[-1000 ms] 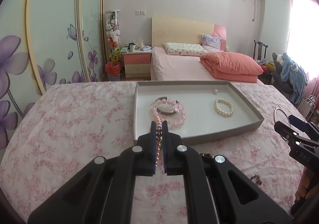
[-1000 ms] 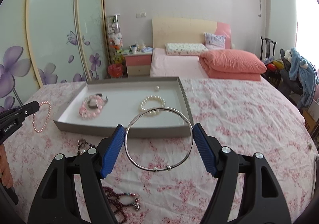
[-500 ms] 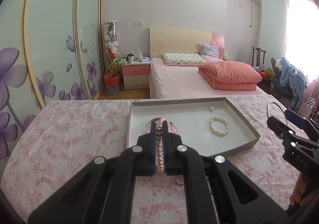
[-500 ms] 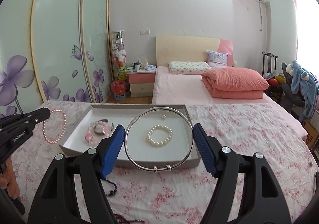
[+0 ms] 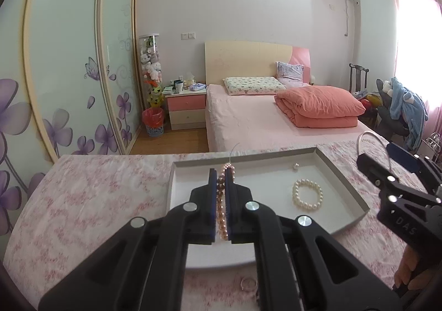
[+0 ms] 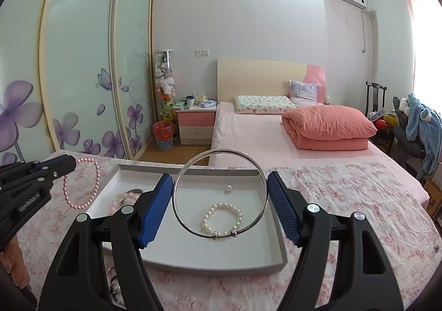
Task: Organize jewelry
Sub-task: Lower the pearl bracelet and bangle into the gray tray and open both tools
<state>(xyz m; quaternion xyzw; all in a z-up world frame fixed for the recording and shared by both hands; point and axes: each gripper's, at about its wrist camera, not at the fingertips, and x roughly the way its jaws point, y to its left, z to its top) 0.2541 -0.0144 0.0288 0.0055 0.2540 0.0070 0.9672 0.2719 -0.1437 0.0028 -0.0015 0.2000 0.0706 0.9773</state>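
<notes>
Both my grippers have risen above the grey tray: my left gripper pinches a pink bead bracelet, my right gripper clamps a silver bangle.

I count one tray — two bracelets in it, pearl and pink — one loose pearl, two more held.

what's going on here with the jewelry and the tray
A person holds a claw in each hand above a bed. The left claw is shut on a pink bead bracelet; the right claw grips a silver bangle. Both hover over a grey tray holding a white pearl bracelet.
</notes>
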